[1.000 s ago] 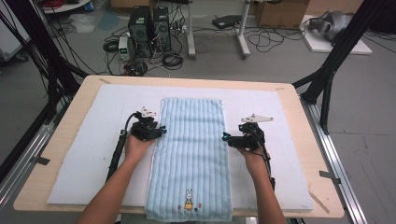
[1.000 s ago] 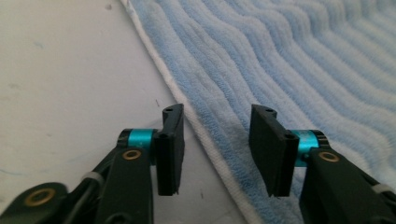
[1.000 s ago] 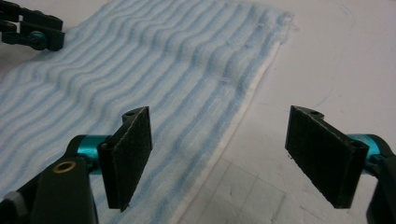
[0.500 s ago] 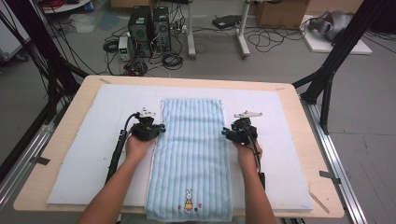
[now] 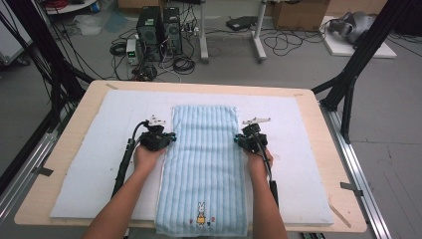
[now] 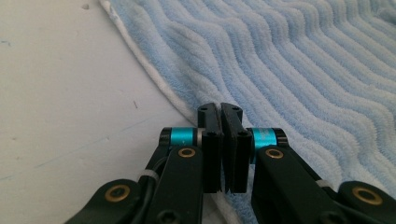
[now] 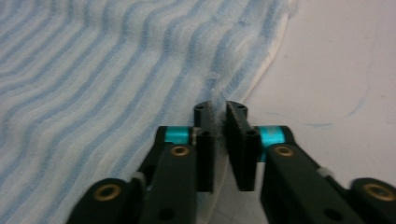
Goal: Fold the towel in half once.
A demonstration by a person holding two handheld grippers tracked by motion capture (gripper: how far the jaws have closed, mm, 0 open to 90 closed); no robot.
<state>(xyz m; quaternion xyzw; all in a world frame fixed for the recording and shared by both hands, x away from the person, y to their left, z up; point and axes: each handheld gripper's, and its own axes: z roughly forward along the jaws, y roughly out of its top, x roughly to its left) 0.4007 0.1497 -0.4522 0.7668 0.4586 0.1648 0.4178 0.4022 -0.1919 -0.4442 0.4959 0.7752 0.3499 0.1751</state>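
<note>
Both grippers' jaws pinch the blue towel [image 5: 204, 164] at its side edges

A white mat [image 5: 99, 164] is covering the wooden table [image 5: 69, 119] at frame centre. Computer towers [image 5: 159, 25] and tangled cables [image 5: 184, 62] are sitting on the floor, upper left.

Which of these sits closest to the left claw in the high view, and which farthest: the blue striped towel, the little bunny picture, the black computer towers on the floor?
1. Blue striped terry towel: right at the left claw, along its left edge.
2. Small embroidered bunny picture: near the towel's close end.
3. Black computer towers: on the floor beyond the table's far edge.
</note>
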